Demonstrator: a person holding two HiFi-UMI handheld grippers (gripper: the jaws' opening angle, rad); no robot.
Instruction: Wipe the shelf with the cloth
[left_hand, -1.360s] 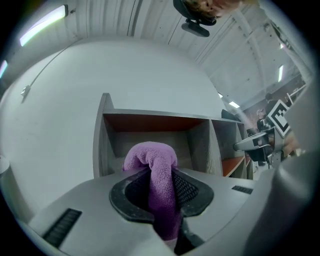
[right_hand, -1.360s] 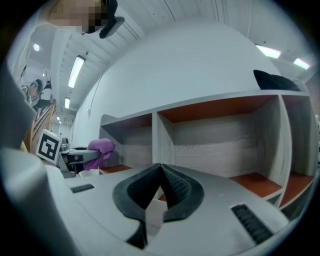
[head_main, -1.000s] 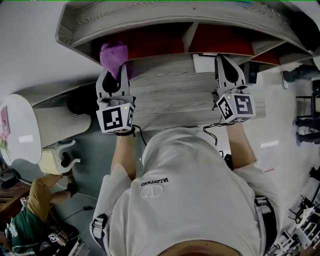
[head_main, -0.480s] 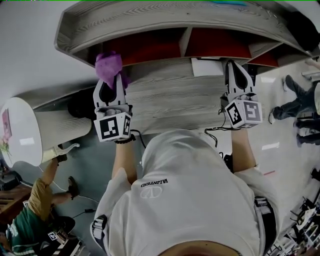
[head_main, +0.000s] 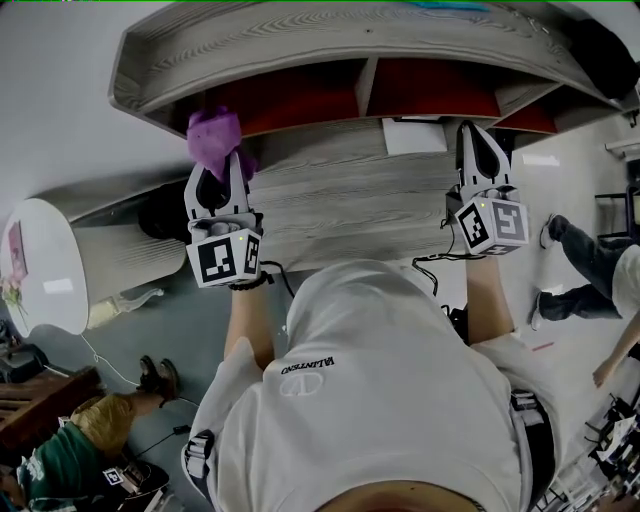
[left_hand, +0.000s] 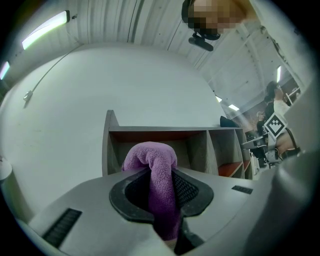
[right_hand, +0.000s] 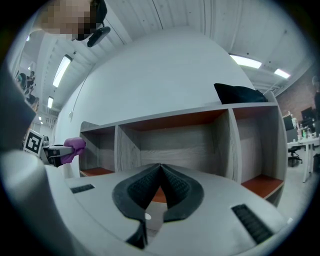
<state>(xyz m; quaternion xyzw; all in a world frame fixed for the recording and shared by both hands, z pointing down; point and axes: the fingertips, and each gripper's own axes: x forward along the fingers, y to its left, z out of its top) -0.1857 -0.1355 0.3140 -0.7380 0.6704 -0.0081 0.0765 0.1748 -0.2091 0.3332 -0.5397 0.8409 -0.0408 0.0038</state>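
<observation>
The person wears a pale short-sleeved shirt (head_main: 380, 380) with a small dark logo (head_main: 308, 365) printed on it, and dark buckled straps (head_main: 528, 425) at both sides. The left gripper (head_main: 218, 165) and right gripper (head_main: 478, 132) are light grey shells with black, ribbed, teardrop-shaped pads (right_hand: 142, 187) and black slotted vents (right_hand: 250, 217) set back on either side of them. Behind each gripper's jaws sits a white cube (head_main: 226, 258) bearing black square markers, and a thin black cable (head_main: 425, 260) hangs from the right gripper's rear.

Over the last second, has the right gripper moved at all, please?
Yes: the right gripper has shifted right, away from the white sheet on the shelf.
</observation>
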